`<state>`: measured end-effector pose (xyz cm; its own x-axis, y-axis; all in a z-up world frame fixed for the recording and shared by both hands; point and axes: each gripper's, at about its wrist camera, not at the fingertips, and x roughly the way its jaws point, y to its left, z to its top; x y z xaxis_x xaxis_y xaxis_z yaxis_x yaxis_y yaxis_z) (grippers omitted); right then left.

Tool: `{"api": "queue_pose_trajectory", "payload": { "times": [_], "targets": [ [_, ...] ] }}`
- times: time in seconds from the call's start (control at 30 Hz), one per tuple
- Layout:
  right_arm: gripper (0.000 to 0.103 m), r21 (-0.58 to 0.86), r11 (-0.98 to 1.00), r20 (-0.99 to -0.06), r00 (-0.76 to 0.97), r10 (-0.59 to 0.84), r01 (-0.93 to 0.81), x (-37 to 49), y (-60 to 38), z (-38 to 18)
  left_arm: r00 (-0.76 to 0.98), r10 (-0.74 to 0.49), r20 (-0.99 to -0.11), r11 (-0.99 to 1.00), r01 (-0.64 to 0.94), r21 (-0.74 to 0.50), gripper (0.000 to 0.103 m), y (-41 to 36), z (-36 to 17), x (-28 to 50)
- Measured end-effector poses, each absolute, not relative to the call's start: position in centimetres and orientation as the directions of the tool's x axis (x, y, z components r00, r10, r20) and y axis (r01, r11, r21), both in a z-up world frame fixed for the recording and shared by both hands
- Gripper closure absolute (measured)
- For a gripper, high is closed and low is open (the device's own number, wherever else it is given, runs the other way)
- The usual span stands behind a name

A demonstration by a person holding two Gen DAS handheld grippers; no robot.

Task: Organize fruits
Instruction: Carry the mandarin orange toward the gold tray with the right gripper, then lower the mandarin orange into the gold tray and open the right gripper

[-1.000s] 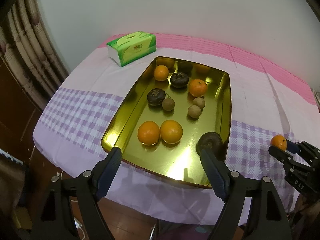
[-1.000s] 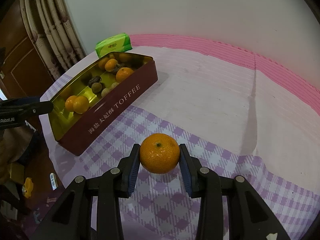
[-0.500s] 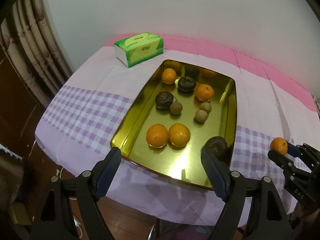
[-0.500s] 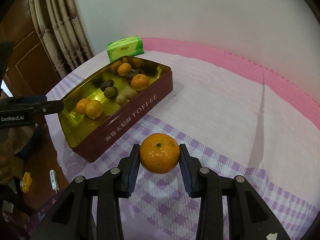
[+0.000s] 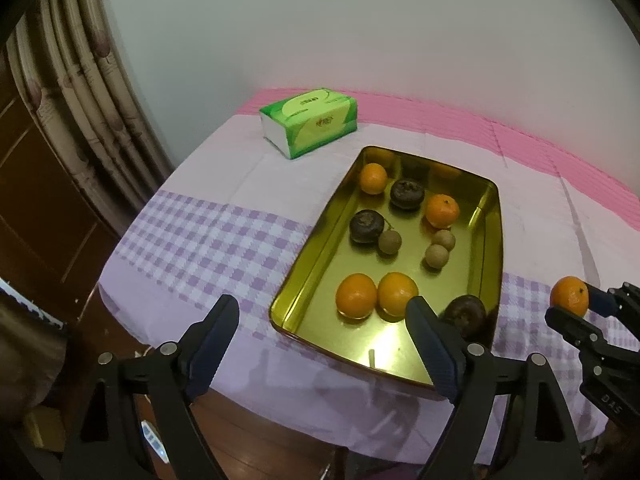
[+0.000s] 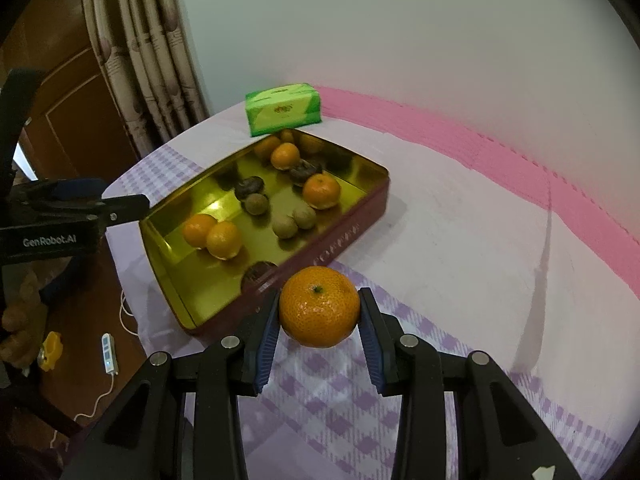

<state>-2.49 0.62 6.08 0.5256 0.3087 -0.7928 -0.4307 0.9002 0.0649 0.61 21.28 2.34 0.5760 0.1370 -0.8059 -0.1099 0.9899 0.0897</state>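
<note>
A gold tin (image 5: 491, 236) with maroon outer walls (image 6: 340, 236) sits on the checked tablecloth. It holds several tangerines, dark round fruits and small brown longans. My right gripper (image 6: 319, 300) is shut on a tangerine (image 6: 319, 312) and holds it above the cloth, just off the tin's near corner. In the left wrist view that tangerine (image 5: 569, 296) and the right gripper (image 5: 576, 310) appear at the right edge. My left gripper (image 5: 322, 312) hovers over the tin's near end. Its jaws are opening, with nothing between them. One dark fruit (image 5: 464, 314) lies by its right finger.
A green tissue pack (image 5: 310, 120) lies behind the tin, also seen as the tissue pack (image 6: 284, 114) from the right. Curtains (image 5: 92, 92) and a wooden door stand to the left. A white power strip (image 6: 109, 354) lies on the floor below the table edge.
My right gripper has carried the tangerine up and closer to the tin. In the left view the tin has slid away and to the right, and the left jaws stand slightly wider.
</note>
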Motion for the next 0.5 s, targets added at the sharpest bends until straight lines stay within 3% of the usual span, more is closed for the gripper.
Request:
{"api": "queue_pose_trajectory", "payload": {
  "times": [0.5],
  "targets": [
    [0.068,0.063,0.861,-0.788,0.504,0.354,-0.505,-0.5,5.6,6.6,0.549,0.142,-0.824,0.987,-0.136,0.080,0.016,23.0,1.9,1.4]
  ]
}}
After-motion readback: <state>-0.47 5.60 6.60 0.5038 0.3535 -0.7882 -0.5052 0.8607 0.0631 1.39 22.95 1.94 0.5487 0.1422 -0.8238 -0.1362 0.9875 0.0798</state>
